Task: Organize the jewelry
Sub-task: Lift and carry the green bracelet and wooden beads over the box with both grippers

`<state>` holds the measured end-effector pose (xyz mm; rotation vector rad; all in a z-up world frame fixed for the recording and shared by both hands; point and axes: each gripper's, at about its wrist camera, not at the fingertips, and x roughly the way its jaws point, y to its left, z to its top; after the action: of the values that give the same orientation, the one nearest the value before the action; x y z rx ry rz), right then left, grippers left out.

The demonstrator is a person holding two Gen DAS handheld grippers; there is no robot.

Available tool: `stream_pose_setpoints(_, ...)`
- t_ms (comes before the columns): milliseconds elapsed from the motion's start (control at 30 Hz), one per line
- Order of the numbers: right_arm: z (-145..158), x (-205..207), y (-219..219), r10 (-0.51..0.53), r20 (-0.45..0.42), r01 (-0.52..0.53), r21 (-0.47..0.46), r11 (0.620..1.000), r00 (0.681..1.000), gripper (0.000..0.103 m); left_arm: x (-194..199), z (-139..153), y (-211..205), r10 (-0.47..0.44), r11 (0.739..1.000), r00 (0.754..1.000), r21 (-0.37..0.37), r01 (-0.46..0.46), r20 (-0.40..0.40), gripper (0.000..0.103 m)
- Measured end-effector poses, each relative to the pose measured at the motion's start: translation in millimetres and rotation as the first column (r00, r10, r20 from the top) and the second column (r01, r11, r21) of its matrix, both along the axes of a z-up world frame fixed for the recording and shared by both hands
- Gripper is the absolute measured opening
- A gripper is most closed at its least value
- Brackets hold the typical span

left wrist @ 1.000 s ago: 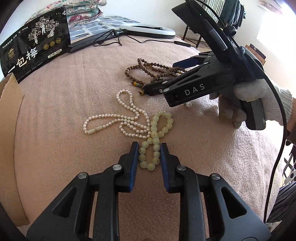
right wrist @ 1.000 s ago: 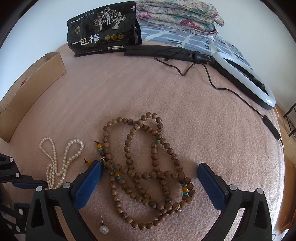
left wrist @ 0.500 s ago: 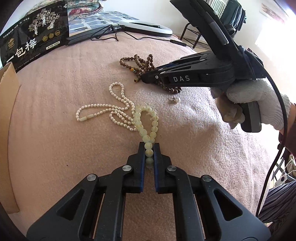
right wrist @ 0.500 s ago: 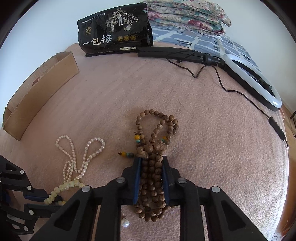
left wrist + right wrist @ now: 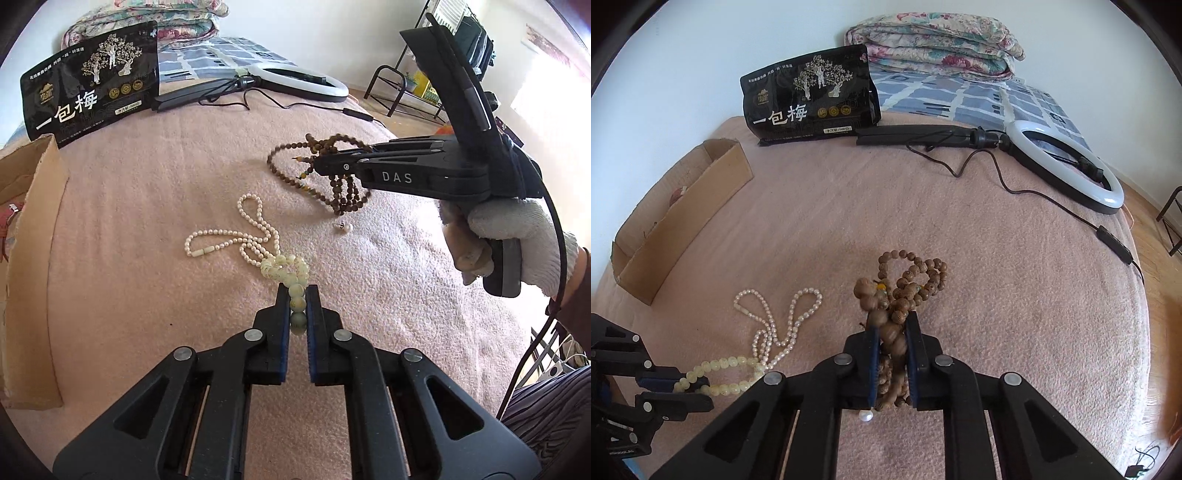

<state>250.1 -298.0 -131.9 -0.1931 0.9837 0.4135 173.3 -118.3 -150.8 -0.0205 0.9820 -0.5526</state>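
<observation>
My left gripper (image 5: 297,291) is shut on a pale green bead bracelet (image 5: 291,273), whose far end lies over a white pearl necklace (image 5: 236,236) on the pink blanket. My right gripper (image 5: 891,321) is shut on a brown wooden bead necklace (image 5: 908,280) and holds it lifted, its loops hanging below the fingers (image 5: 343,192). A single pearl earring (image 5: 345,227) lies on the blanket under the right gripper. The green bracelet (image 5: 716,369) and pearl necklace (image 5: 775,325) also show in the right wrist view.
An open cardboard box (image 5: 679,218) sits at the left edge of the blanket. A black snack bag (image 5: 812,99), a ring light (image 5: 1071,166) with its cable (image 5: 1034,195) and folded bedding (image 5: 934,40) lie at the back. The floor drops off at right.
Both grippers closed on their beads within the last second. The right gripper has lifted the wooden necklace off the blanket. The left gripper has pulled the green bracelet back, bunching it.
</observation>
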Motion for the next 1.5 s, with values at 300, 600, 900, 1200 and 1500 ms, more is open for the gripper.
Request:
stream_pose_setpoints(300,34.0,-18.6,0.9,-0.024,0.068,0.024,0.012,1.0,0.997,0.01,-10.5,28.9,16.6,0.031,0.999,0.998,-0.019,-0.03,0.049,0.005)
stream_pose_setpoints(600,73.7,-42.2,14.3,-0.013,0.138,0.006,0.05,0.999,0.99,0.01,-19.6,59.4,43.3,0.083,0.996,0.992,-0.036,-0.079,0.098,0.005)
stream_pose_setpoints(900,103.4,-62.6,50.6,0.024,0.174,-0.044,0.111,0.993,0.984,0.01,-22.8,87.6,87.6,0.166,0.986,0.974,-0.058,-0.159,0.151,0.005)
stream_pose_setpoints(1200,119.2,-77.9,106.5,0.09,0.19,-0.122,0.166,0.979,0.978,0.01,-10.4,102.8,153.0,0.283,0.959,0.934,-0.057,-0.278,0.217,0.005)
stream_pose_setpoints(1500,118.8,-84.6,165.9,0.169,0.187,-0.206,0.201,0.958,0.968,0.01,11.0,98.0,217.2,0.393,0.918,0.89,-0.051,-0.393,0.232,0.005)
